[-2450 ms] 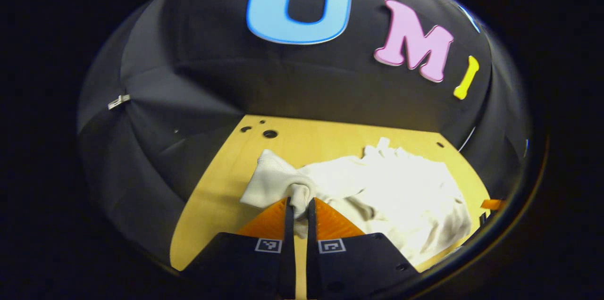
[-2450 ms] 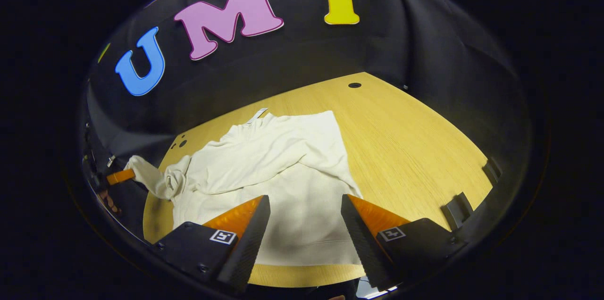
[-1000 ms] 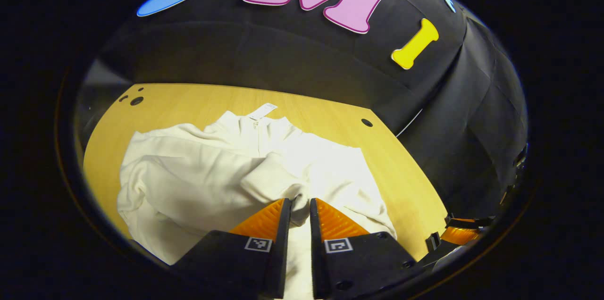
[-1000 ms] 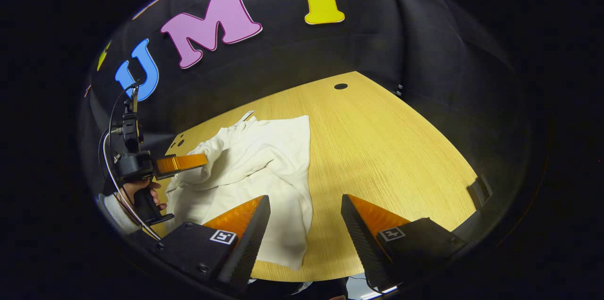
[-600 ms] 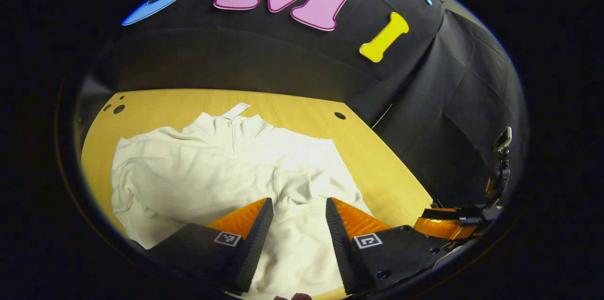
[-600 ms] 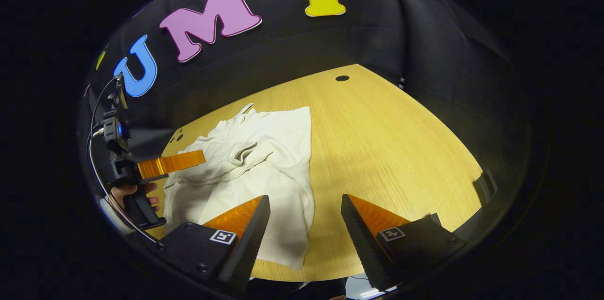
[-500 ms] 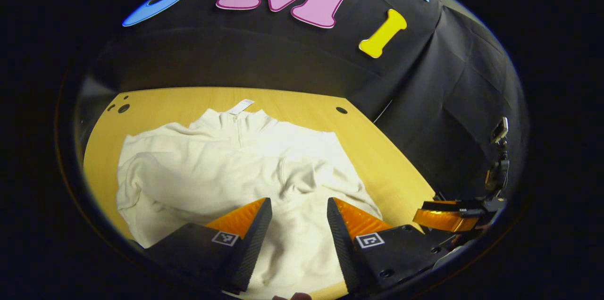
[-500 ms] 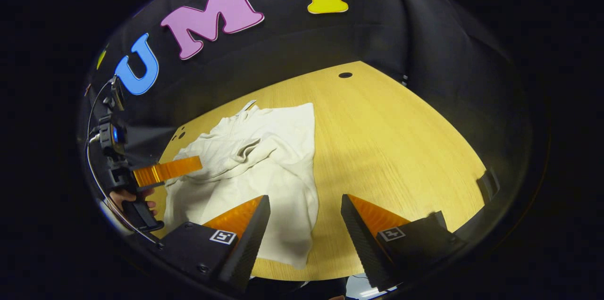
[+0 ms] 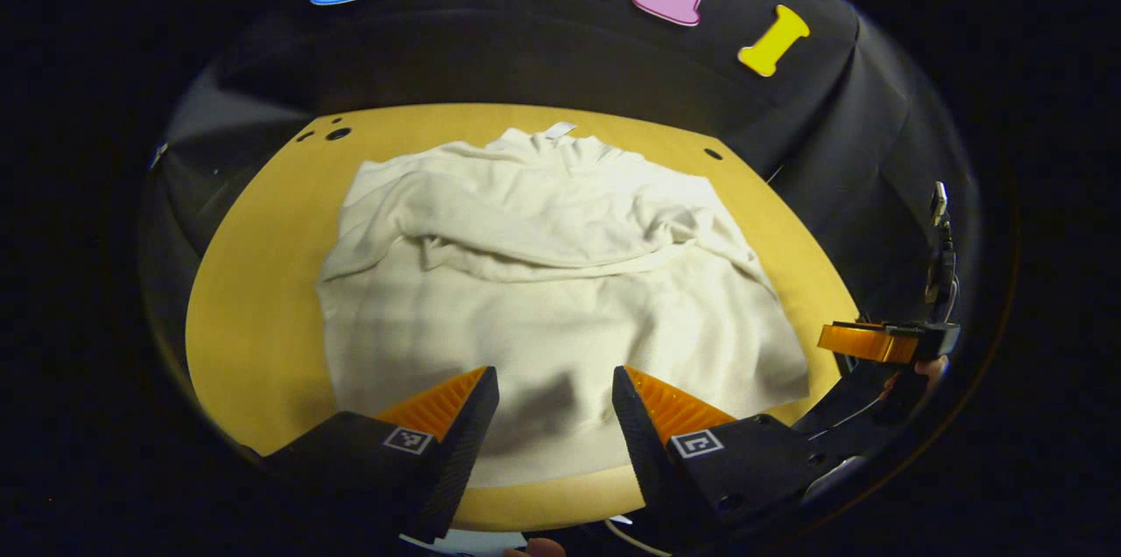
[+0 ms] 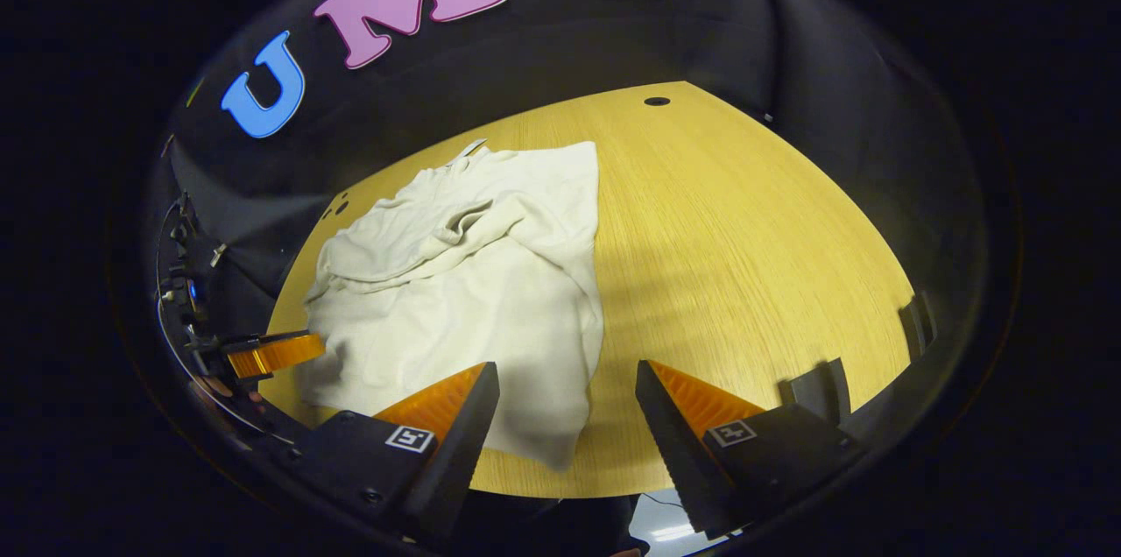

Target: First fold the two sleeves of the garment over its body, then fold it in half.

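Observation:
A cream zip-neck garment (image 9: 543,277) lies flat on the wooden table (image 9: 254,277), collar at the far side, hem toward me. Both sleeves (image 9: 534,229) lie folded across its chest. My left gripper (image 9: 547,382) hangs open above the hem, nothing between its fingers. In the right gripper view the same garment (image 10: 455,294) lies left of centre. My right gripper (image 10: 567,377) is open over its near right corner and the bare table beside it. Each gripper shows at the edge of the other's view: the right one (image 9: 876,340), the left one (image 10: 271,353).
The table (image 10: 753,215) stretches bare to the right of the garment, with small round holes (image 10: 656,102) near the far edge. Black clips (image 10: 814,386) sit on its near right rim. Black cloth walls close the booth on all sides.
My left gripper carried the left sleeve across the body, opened and let it go, then drew back and up toward the hem. The right gripper stayed open, shifting slightly.

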